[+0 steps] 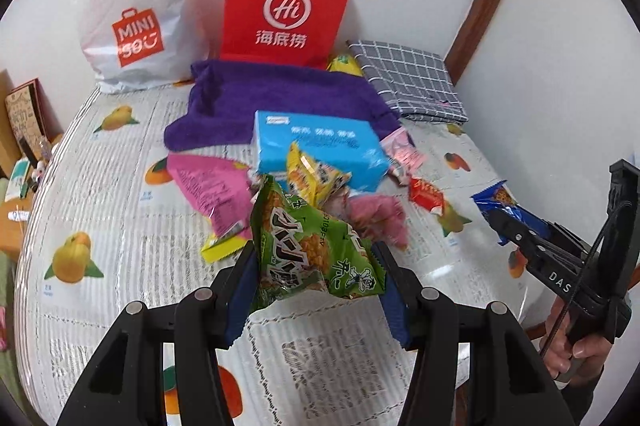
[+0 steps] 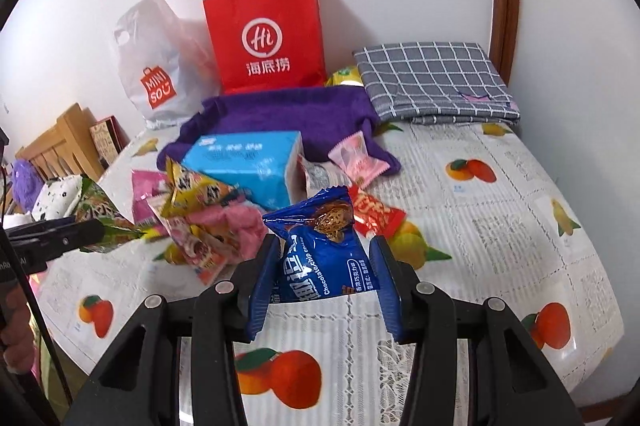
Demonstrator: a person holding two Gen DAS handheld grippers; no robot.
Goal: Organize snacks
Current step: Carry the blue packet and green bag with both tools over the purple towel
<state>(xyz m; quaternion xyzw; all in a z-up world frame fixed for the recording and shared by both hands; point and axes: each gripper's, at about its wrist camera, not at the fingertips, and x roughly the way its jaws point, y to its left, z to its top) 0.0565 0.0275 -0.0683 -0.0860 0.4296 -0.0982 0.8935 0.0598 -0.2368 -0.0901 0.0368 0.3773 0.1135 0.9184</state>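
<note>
Between your left gripper's (image 1: 316, 266) blue pads sits a green snack packet (image 1: 310, 250), pinched on both sides and held clear above the fruit-print tablecloth (image 1: 120, 210), while your right gripper (image 2: 324, 256) has its jaws clamped narrow on a blue chocolate chip cookie packet (image 2: 320, 246), also up off the cloth. Just beyond both lies the snack pile: a yellow packet (image 1: 314, 176), pink packets, a red wrapper (image 2: 374, 214) and a light blue box (image 2: 252, 162) on a purple towel (image 1: 280, 94). Farther back against the wall stand a red paper bag (image 1: 286, 6), a white plastic bag (image 1: 132, 14) and a folded grey checked cloth (image 2: 432, 82).
</note>
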